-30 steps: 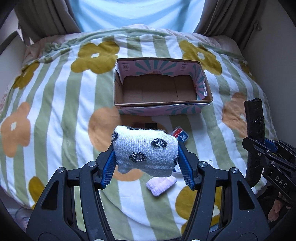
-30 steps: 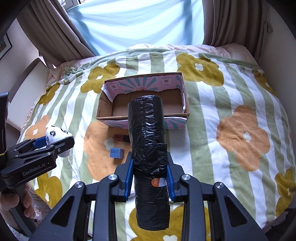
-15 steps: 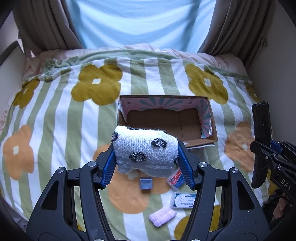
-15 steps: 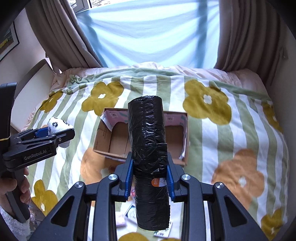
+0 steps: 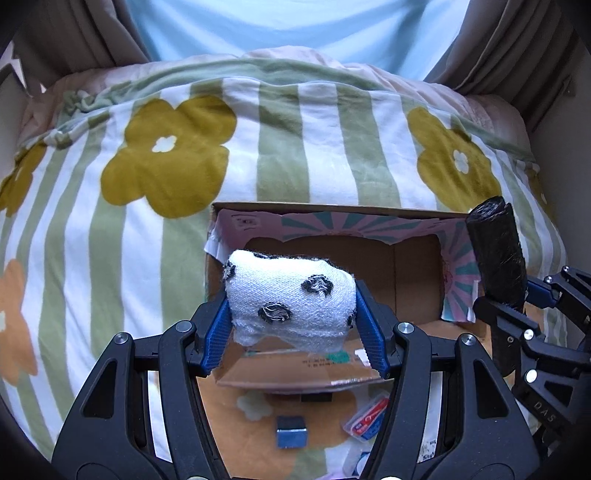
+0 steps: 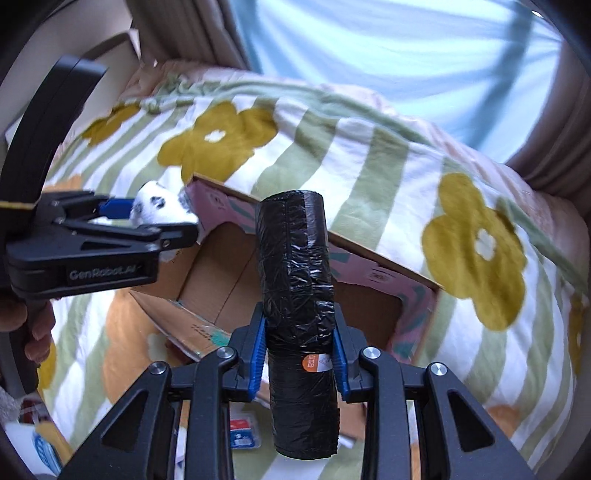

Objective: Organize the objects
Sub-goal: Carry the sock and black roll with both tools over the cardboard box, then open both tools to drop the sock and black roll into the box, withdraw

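Cardboard box (image 5: pixel 413 273) sits open below; left gripper (image 5: pixel 291 314) clamps spotted sock bundle (image 5: pixel 291 299), right gripper (image 6: pixel 299 354) clamps black bag roll (image 6: pixel 295 266), both poised over it, likely for dropping in.

Daylit, soft and diffuse; source is the far window behind the pale blue curtain (image 5: pixel 295 33), slightly blown out. Bedspread (image 5: pixel 280 147) evenly lit, only faint shadows. Interior of the cardboard box (image 5: pixel 373 266) shaded. Specular glints on the black bag roll (image 6: pixel 295 266). Heavy fisheye barrel distortion, dark vignette at corners. Left wrist view sharp; right wrist view motion-blurred, worst on the bedspread and far edges.
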The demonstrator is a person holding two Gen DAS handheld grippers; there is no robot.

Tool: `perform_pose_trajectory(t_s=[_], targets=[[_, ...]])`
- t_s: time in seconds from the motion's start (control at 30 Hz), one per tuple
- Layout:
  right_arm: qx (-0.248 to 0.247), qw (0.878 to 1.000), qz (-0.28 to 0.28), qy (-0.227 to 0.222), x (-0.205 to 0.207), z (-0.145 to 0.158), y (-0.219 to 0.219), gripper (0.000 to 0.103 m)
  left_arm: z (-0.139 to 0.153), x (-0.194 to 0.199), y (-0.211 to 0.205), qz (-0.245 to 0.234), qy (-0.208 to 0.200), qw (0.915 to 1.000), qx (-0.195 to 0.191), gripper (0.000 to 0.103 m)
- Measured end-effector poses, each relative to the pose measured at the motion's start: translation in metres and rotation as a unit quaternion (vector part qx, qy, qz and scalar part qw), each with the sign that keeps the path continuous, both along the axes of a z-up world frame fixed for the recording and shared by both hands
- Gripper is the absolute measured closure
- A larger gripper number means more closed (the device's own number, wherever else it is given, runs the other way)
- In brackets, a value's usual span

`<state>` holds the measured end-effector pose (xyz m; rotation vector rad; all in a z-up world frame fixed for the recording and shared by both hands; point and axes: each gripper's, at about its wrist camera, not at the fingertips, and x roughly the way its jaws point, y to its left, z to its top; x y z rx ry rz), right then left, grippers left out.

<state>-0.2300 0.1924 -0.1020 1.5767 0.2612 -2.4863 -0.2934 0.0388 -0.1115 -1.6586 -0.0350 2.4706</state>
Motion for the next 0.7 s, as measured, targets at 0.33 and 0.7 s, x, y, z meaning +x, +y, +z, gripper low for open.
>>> perform_pose_trajectory(t_s=[0.33, 0.7], targets=[[0.015, 0.995, 0.063, -0.07, -0.036, -0.088, 0.007, 0.075, -0.088, -0.043, 0.018, -0.006, -0.045, 0.9988, -0.018, 0.046], [-0.028, 0.993, 0.055, -0.096, -0.041, -0.1, 0.016, 0.065, -0.101, -0.055, 0.031, -0.034, -0.05, 0.9974, -0.039, 0.036]])
